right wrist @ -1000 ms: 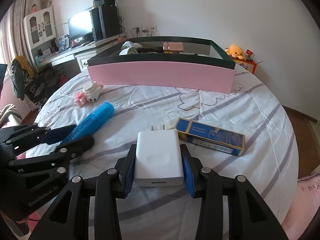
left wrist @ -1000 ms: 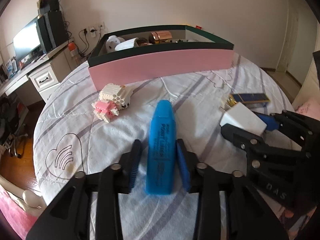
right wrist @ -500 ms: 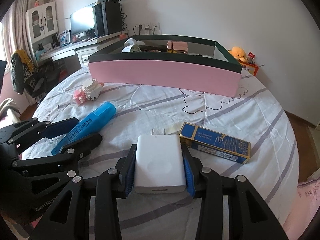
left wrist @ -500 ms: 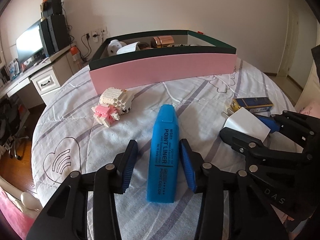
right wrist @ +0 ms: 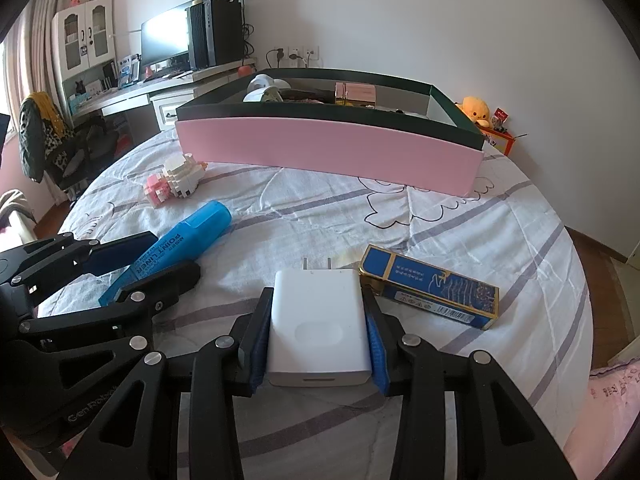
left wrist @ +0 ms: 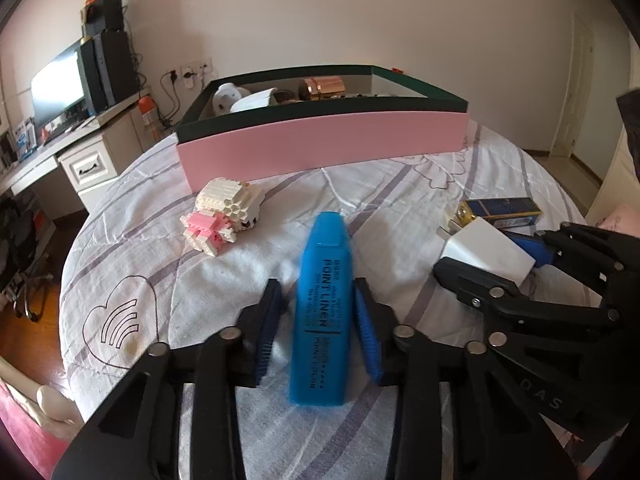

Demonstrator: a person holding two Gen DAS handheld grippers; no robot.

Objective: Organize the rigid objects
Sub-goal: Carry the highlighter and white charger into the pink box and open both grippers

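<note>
A blue marker (left wrist: 324, 320) lies on the white striped bedspread (left wrist: 160, 272), lengthwise between the pads of my left gripper (left wrist: 317, 286). Its jaws are closing onto the marker's sides; the right pad touches it and the left pad is blurred close against it. My right gripper (right wrist: 318, 300) is shut on a white plug charger (right wrist: 320, 320), prongs pointing away. In the right wrist view the left gripper (right wrist: 160, 258) clamps the marker (right wrist: 188, 232) at the left. A pink box with a dark green rim (left wrist: 320, 148) stands behind, holding several items.
A white and pink block toy (left wrist: 224, 216) sits in front of the box's left end. A blue and gold pack (right wrist: 432, 288) lies just right of the charger. Desk, monitor and chair stand beyond the bed's left edge. A yellow plush (right wrist: 476, 110) sits by the wall.
The left jaws have drawn in around the blue marker after standing a little wider half a second ago. The right gripper keeps its hold on the charger, and neither hand has shifted.
</note>
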